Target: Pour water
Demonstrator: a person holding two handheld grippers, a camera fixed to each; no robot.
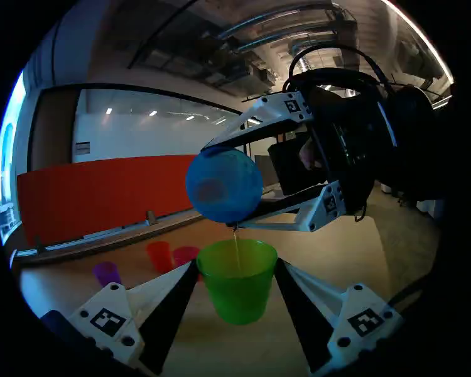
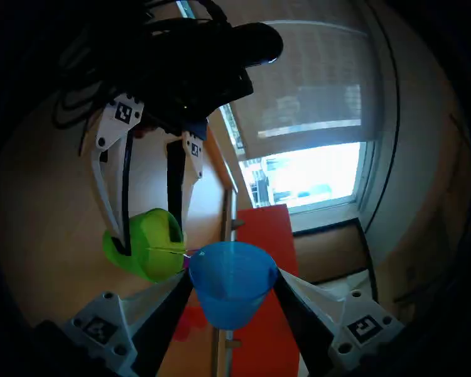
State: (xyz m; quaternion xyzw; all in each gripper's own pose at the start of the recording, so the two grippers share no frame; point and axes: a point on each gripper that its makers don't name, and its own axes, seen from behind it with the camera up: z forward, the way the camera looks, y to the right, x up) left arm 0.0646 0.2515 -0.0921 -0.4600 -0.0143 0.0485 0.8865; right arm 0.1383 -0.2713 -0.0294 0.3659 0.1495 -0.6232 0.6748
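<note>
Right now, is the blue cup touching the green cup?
Apart. In the left gripper view the blue cup hangs above the green cup, a thin stream crossing the gap.

Left gripper view: rides the left gripper (image 1: 235,269), held about level, facing across the table (image 1: 361,251) to an orange wall (image 1: 97,195) — green cup (image 1: 237,289) very near.
Right gripper view: rides the right gripper (image 2: 232,274), rolled sideways, blue cup (image 2: 232,295) close, window (image 2: 304,176) beyond.
Shared: both cups — each opposing gripper too.
</note>
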